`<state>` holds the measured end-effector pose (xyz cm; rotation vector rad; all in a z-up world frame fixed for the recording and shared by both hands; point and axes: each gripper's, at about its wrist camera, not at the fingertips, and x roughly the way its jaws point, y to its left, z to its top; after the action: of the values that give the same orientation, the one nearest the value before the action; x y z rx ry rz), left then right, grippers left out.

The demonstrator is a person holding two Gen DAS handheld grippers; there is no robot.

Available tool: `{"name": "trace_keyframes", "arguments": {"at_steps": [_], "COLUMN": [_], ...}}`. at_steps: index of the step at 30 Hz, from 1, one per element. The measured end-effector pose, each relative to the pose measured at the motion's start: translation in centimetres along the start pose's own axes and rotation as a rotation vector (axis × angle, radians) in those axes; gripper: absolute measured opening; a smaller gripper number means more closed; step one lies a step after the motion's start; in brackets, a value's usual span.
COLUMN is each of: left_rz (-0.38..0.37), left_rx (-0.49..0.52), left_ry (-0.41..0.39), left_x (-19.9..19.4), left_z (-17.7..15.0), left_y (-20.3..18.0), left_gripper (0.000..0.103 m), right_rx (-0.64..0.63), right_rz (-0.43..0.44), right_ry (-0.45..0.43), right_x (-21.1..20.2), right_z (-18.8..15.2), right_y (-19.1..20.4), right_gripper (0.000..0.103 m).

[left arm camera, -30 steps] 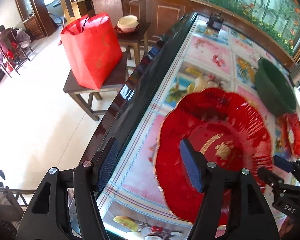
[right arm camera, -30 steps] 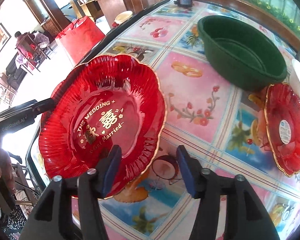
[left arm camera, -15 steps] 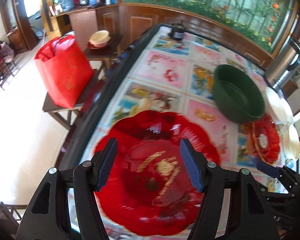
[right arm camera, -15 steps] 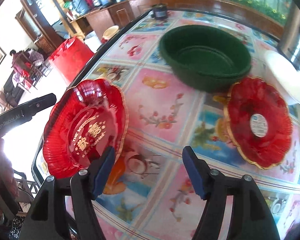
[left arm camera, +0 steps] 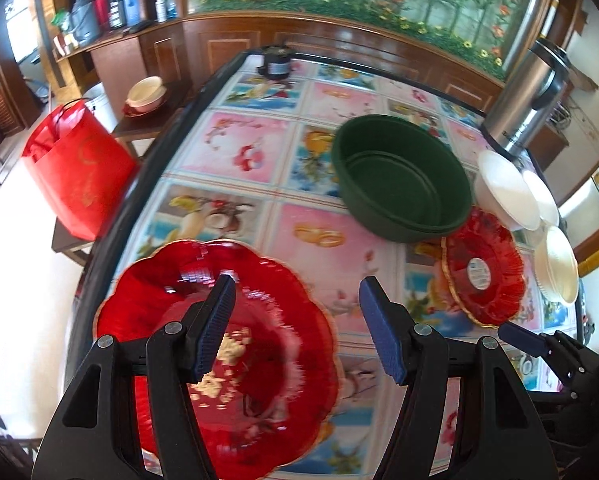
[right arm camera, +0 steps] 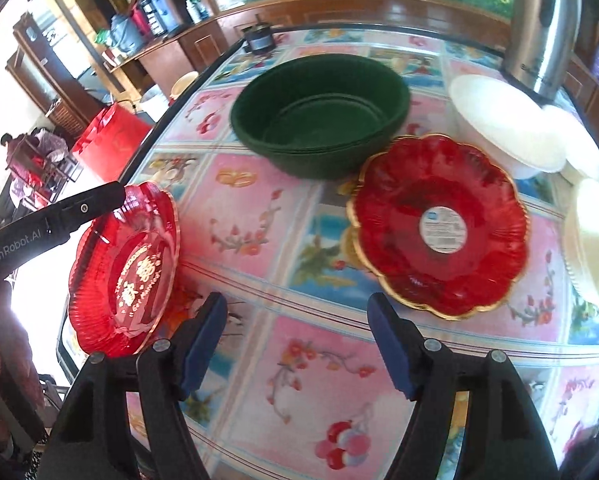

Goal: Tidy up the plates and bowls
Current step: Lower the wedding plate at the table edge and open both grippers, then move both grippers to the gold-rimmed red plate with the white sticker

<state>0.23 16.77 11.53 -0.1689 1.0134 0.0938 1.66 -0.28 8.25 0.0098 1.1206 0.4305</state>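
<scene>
My left tool [left arm camera: 295, 332] has its two ribbed blue pads spread wide apart, clamped on nothing. Just below and to its left sits a scalloped red plate [left arm camera: 235, 356] of glossy fluted plastic with a thin gold rim and gold lettering in its well; it is motion-blurred here, and I cannot tell whether the left pad touches it. In the right wrist view the same plate [right arm camera: 127, 276] looks tilted, its far edge near the dark counter rim, with my left tool's black arm reaching over its upper edge.

My right tool [right arm camera: 297, 344] is likewise wide open and empty, hovering above the counter [right arm camera: 291, 360], which is covered by a shiny sheet printed with pink and blue flower and fruit squares. Ahead and to the right of it lies a second scalloped red plate [right arm camera: 439, 224], flat, gold-edged, with a round white sticker at its centre. Just beyond that plate stands a stack of deep, matte dark-green round bowls [right arm camera: 323, 116], their rims nested. Further right are smooth white bowls [right arm camera: 503, 128], one overlapping the next, and behind them a brushed-steel cylindrical urn [right arm camera: 539, 32].
</scene>
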Motion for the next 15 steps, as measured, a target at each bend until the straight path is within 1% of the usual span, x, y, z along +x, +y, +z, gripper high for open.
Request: {"name": "trace_keyframes", "arguments": {"at_steps": [15], "left_rz": [-0.068], "left_rx": [0.076], "left_ry": [0.025], "left_x": [1.2], "left_z": [0.6], "left_y": [-6.5], "left_gripper": [0.065], "right_rx": [0.102], "right_rz": [-0.060], "right_ry": [-0.016], "right_x": [-2.5], "right_z": [-1.4], "right_y": [-6.1], "right_gripper": [0.075]}}
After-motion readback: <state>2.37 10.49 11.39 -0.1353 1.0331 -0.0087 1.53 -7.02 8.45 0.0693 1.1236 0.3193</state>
